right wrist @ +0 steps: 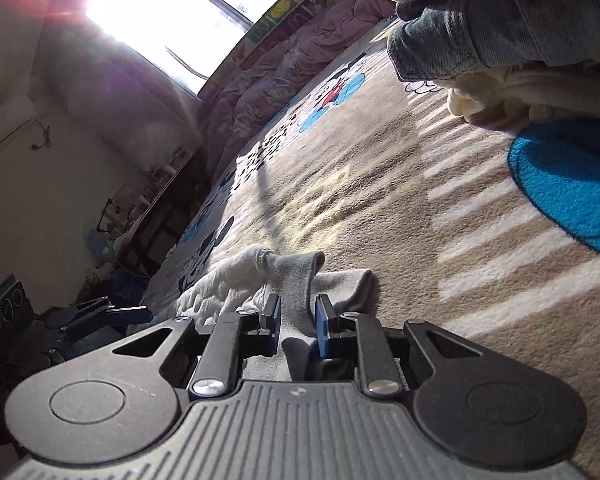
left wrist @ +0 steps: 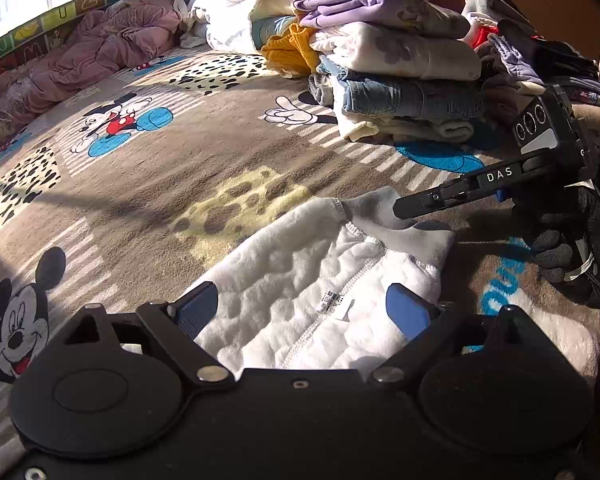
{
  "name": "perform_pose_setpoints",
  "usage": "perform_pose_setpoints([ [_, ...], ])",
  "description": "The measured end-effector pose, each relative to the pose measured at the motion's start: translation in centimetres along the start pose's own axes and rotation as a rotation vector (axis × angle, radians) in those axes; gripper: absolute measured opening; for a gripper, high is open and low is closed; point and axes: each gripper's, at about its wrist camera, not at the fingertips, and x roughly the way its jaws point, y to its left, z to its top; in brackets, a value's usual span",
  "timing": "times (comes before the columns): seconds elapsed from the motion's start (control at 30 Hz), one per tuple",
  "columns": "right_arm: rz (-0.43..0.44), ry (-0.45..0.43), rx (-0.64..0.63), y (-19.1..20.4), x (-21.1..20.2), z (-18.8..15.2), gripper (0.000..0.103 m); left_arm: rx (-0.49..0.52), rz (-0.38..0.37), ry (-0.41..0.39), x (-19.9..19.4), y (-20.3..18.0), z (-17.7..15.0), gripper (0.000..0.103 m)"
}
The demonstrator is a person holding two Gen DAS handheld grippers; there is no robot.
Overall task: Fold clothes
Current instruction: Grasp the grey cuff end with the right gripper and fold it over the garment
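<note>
A white fleece garment point(left wrist: 300, 300) with a grey outer side lies on the Mickey Mouse blanket point(left wrist: 148, 200), inside out, with a small label showing. My left gripper point(left wrist: 302, 312) is open, its blue pads spread wide over the white fleece. My right gripper point(right wrist: 298, 316) is narrowly closed around a grey fold of the garment point(right wrist: 296, 280) at its upper edge. In the left wrist view the right gripper point(left wrist: 404, 210) reaches in from the right and touches that grey edge.
A stack of folded clothes point(left wrist: 396, 68) with jeans, purple and white items stands at the back right. Crumpled pink bedding point(left wrist: 100, 52) lies along the window side. A white duvet point(left wrist: 228, 4) is behind the stack.
</note>
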Motion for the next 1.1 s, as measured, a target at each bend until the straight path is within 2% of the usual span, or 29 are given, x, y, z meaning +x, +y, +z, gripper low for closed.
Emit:
perform_pose_setpoints([
  [0.03,0.011,-0.009,0.005,0.0,-0.2,0.1,0.009,0.007,-0.002,-0.004,0.4,-0.3,0.5,0.093],
  [0.07,0.022,-0.019,0.010,-0.1,-0.4,0.2,0.005,0.014,-0.004,-0.008,0.9,-0.6,1.0,0.093],
  [0.33,0.102,-0.088,0.038,-0.2,-1.7,0.9,0.005,0.031,-0.069,-0.040,3.6,-2.0,3.4,0.093],
  [0.57,0.054,-0.082,-0.069,1.2,-1.7,0.4,0.004,0.045,-0.079,-0.016,5.1,-2.4,3.5,0.093],
  [0.73,0.020,-0.077,-0.145,2.1,-1.6,0.1,0.004,0.074,-0.070,0.009,4.9,-2.2,2.5,0.093],
  [0.83,0.000,-0.075,-0.191,2.7,-1.6,-0.1,0.004,0.079,-0.076,0.016,4.2,-1.6,2.0,0.089],
  [1.03,-0.041,-0.069,-0.283,3.9,-1.6,-0.5,0.007,0.100,-0.086,0.038,2.6,-0.6,0.6,0.087],
  [1.1,-0.085,-0.031,-0.373,5.1,-1.0,-1.5,0.008,0.126,-0.086,0.052,2.1,-0.2,-0.4,0.084],
])
